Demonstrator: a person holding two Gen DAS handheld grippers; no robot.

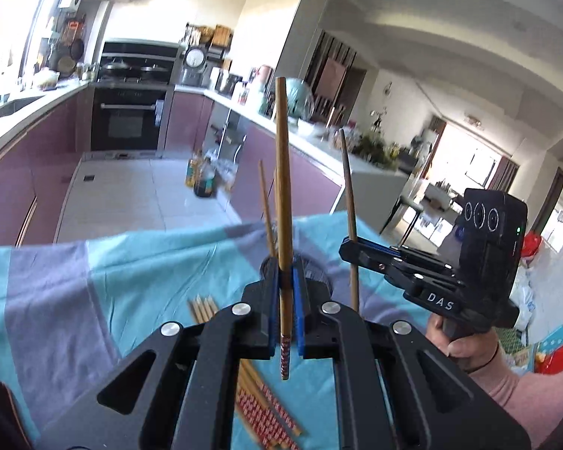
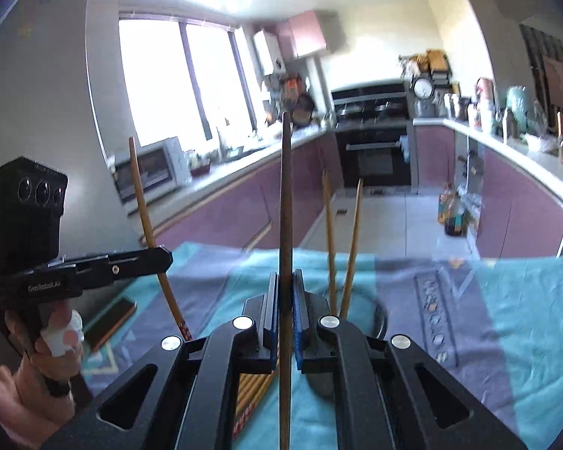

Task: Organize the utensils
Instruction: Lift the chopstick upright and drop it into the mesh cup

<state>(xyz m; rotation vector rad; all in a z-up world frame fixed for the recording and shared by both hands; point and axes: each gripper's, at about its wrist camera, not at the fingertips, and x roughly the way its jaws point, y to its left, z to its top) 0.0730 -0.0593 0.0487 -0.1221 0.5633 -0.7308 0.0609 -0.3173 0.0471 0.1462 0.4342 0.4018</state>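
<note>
My left gripper point(image 1: 286, 281) is shut on a light bamboo chopstick point(image 1: 282, 172) with a red patterned end, held upright above the table. My right gripper point(image 2: 285, 292) is shut on a darker brown chopstick point(image 2: 286, 195), also upright. Each gripper shows in the other's view: the right one point(image 1: 352, 249) with its dark chopstick point(image 1: 348, 187), the left one point(image 2: 161, 257) with its bamboo chopstick point(image 2: 142, 202). Two bamboo chopsticks point(image 2: 341, 240) stand in a dark round holder point(image 2: 379, 315) just beyond the grippers. Several loose chopsticks point(image 1: 266, 405) lie on the cloth below.
The table is covered by a teal and grey patterned cloth point(image 1: 94, 281). A dark flat object point(image 2: 109, 322) lies on it at the left. Beyond the table edge are the kitchen floor, purple cabinets point(image 2: 521, 210) and bottles on the floor point(image 1: 202, 178).
</note>
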